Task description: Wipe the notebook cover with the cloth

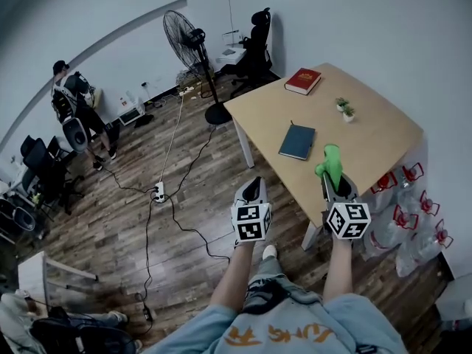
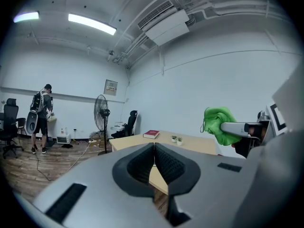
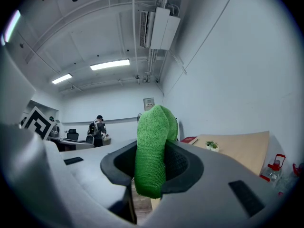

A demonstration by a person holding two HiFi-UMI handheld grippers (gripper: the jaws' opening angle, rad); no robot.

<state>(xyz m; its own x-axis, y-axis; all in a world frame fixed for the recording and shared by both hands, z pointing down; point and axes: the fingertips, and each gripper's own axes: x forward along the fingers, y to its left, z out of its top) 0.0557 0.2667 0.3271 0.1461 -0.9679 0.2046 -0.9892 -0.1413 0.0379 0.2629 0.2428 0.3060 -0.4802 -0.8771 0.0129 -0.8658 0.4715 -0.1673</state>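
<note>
While the head view shows the closed dark blue notebook lying untouched near the pale wooden desk's near edge, the left gripper view shows the left claw pressed together on nothing, and the right gripper view shows the right claw clamping a folded green cloth, its end protruding, likely for wiping.

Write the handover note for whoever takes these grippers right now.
Left gripper: shut, empty, over the floor beside the table.
Right gripper: shut on the green cloth, at the table's near edge, short of the notebook.
Notebook: dark blue, closed, flat on the table, nothing touching it. The red book at the far corner is not the target.
Done: cloth is in the grip.
Left: lower the cloth onto the cover and wipe.
</note>
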